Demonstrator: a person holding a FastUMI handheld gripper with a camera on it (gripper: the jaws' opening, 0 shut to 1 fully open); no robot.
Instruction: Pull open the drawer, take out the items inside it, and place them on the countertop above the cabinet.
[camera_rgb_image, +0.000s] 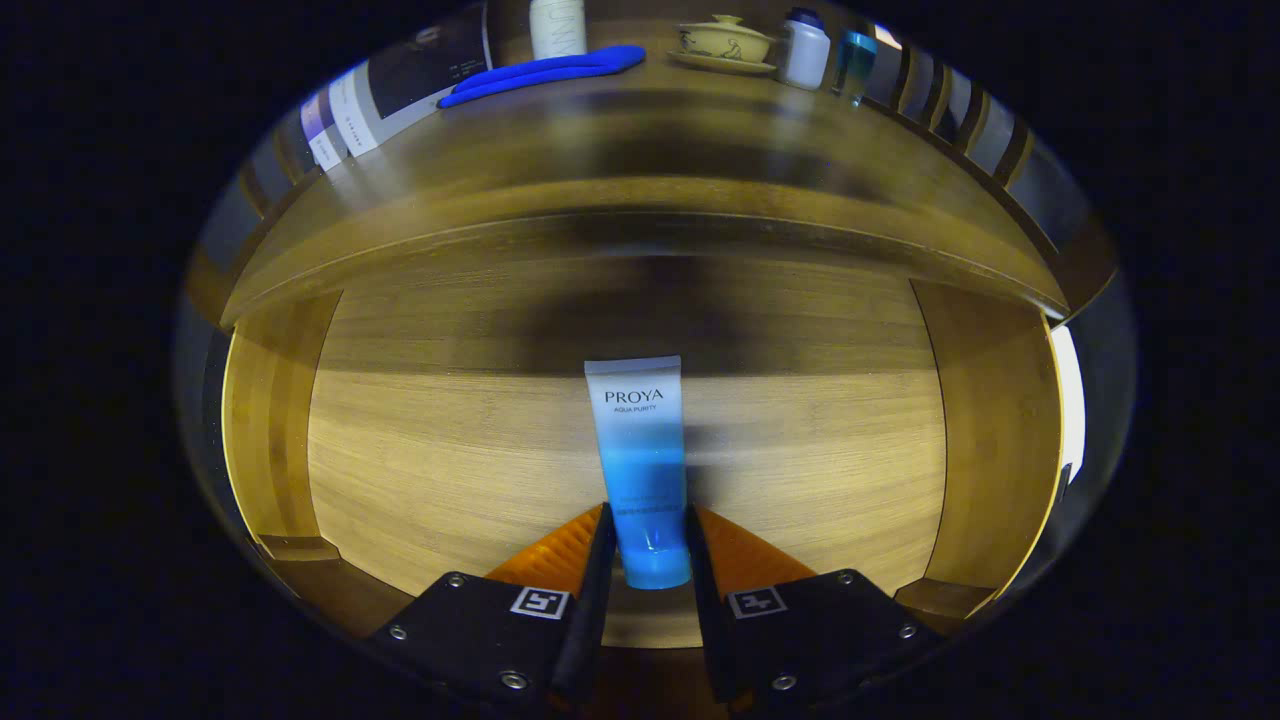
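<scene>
The blue-and-white plastic squeeze tube (640, 460) lies flat on the open wooden drawer's floor (450, 470), its long axis running straight ahead of you, cap end between your fingers (645, 555), which sit close on either side and look clamped on it.

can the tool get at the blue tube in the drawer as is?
Probably yes. The tool already has its fingers either side of the blue tube's cap end in the open drawer, nothing between; whether both press is unclear.
</scene>
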